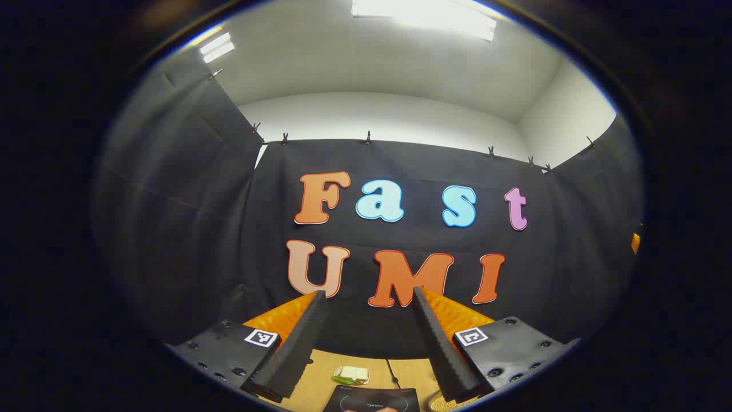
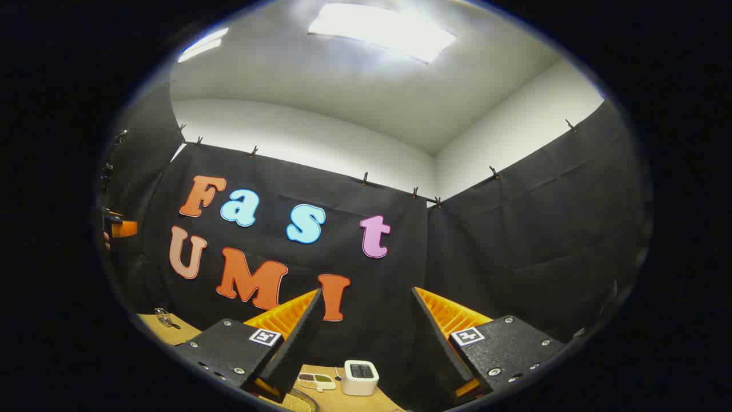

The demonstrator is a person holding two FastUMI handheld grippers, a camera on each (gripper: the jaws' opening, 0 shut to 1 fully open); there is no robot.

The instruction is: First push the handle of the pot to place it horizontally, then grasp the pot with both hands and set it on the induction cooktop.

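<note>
Two hand-held grippers wide apart, empty: left point(image 1: 369, 297), right point(image 2: 366, 294), white toaster point(image 2: 360, 377), induction cooktop point(image 1: 372, 399)

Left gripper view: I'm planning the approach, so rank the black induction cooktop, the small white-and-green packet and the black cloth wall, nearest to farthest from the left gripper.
1. Black induction cooktop, just below the left gripper.
2. Small white-and-green packet, on the wooden table, slightly left.
3. Black cloth wall, straight ahead.

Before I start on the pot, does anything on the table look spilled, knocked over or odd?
Nothing stands out. The induction cooktop lies flat on the table, the small white appliance stands upright, and both grippers hang open above, holding nothing.
</note>
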